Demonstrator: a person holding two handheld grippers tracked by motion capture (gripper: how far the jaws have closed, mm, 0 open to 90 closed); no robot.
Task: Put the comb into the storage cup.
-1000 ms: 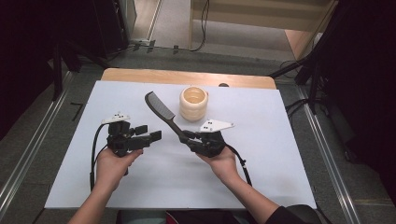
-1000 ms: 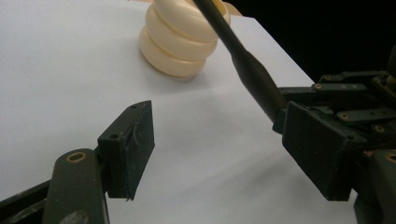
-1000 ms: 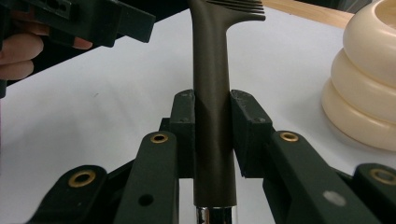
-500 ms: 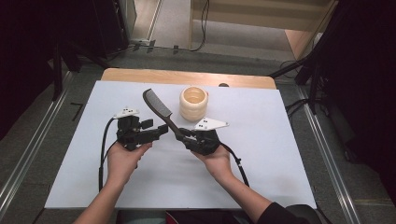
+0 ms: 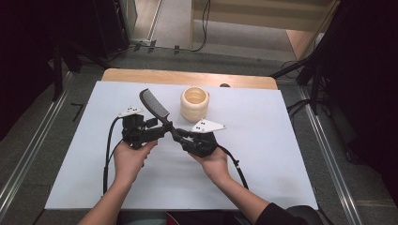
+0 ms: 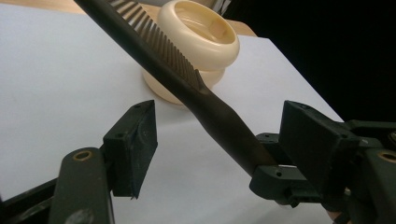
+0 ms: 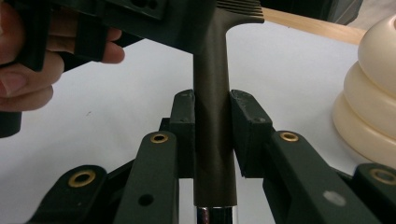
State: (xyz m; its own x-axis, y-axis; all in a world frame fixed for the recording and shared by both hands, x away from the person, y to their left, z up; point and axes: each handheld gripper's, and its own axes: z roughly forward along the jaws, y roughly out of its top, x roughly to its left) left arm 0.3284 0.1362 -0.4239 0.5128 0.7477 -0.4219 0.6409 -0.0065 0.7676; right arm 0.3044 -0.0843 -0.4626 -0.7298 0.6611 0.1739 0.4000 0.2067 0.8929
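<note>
Table edges: the white sheet [image 5: 281,154] covers most of the table [image 5: 187,76]; a bare wooden strip shows along the 12 o'clock edge. Metal rails run along the floor at 9 and 3 o'clock.
Open room: the sheet lies bare from 3 to 5 o'clock of the hands and again at 7 to 9 o'clock; work sits near its centre.
Container: a cream ribbed cup [image 5: 195,103] stands upright at 12 o'clock of the grippers, just beside the comb. Its inside looks hollow; I cannot tell whether anything lies in it.
Comb: the black comb [image 5: 155,105] slants up toward 11 o'clock, off the sheet, teeth toward the cup, handle down toward 5 o'clock.
Right gripper [image 7: 212,135]: clamped on the comb handle, both pads pressed flat against it.
Left gripper [image 6: 219,135]: jaws wide, just now closing a little; the handle passes between them, clear of the near pad [image 6: 135,140], and any touch at the far one I cannot tell.
Materials: comb matte dark plastic, smooth rounded handle, fine straight teeth; cup glossy, stacked bulging rings; grippers black, angular, with brass-ringed pivots.
Cables: one trails from each gripper toward 6 o'clock.
</note>
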